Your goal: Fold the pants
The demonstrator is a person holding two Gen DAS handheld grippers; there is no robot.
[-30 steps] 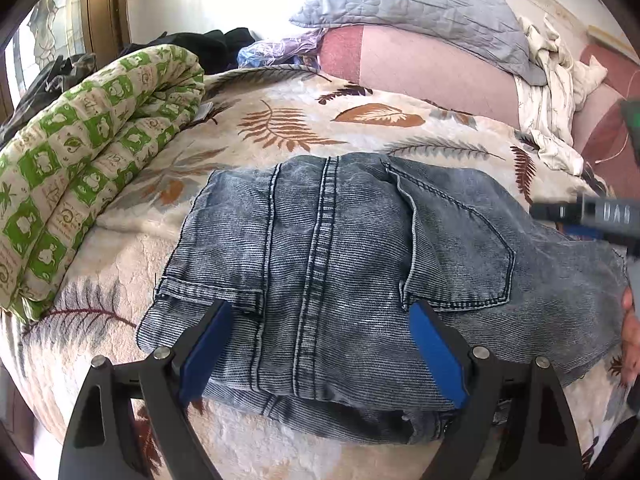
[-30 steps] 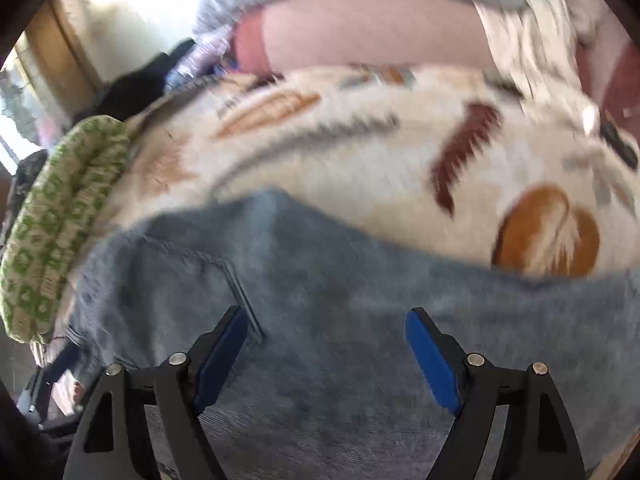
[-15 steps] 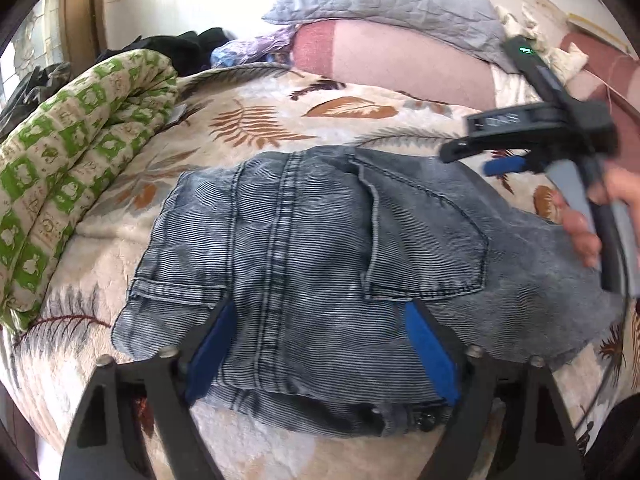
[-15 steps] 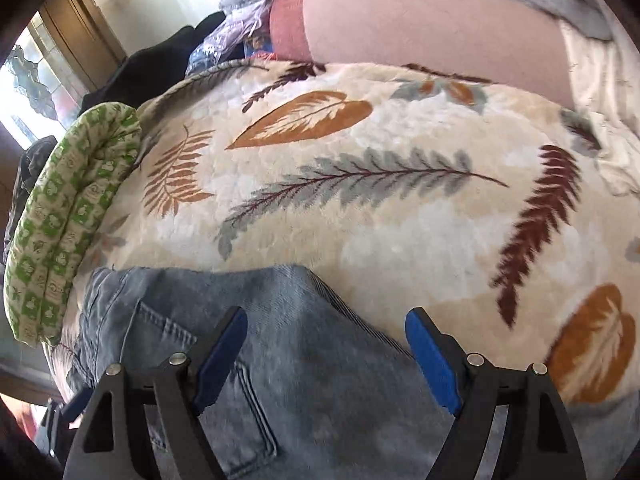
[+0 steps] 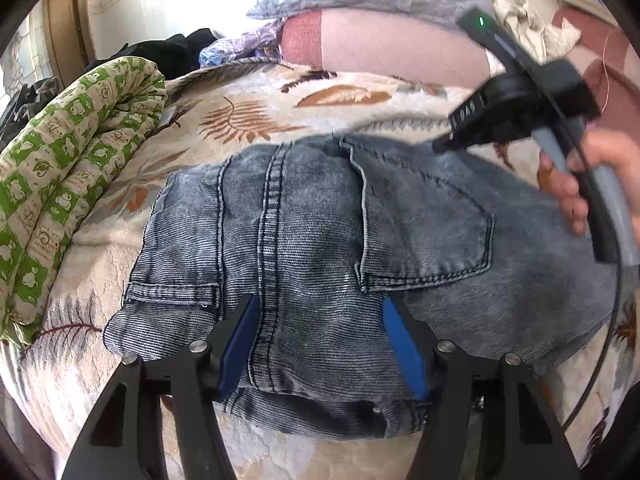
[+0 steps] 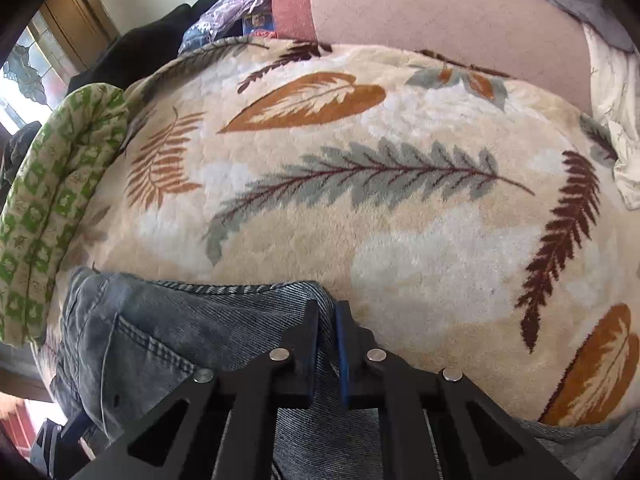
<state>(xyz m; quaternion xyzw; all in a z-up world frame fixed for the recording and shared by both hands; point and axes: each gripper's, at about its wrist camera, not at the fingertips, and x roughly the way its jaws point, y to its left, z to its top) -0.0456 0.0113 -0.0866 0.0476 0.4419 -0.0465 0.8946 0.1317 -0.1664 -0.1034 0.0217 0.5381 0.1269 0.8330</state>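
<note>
The right gripper (image 6: 328,320), jaws clamped on the jeans' (image 5: 320,240) far edge on the bed (image 6: 400,220), is mid-fold, the left gripper (image 5: 320,344) open-jawed near the waistband; next, that edge likely needs carrying across.

- The right gripper (image 5: 444,145), seen from the left wrist view, carries small pale letters on its black body. They stand upside down and blurred, perhaps "DAS"; I cannot read them for sure.
- No other writing can be read.

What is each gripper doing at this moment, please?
Left gripper: open, jaws spread over the jeans, gripping nothing.
Right gripper: shut on the jeans' far edge.
</note>
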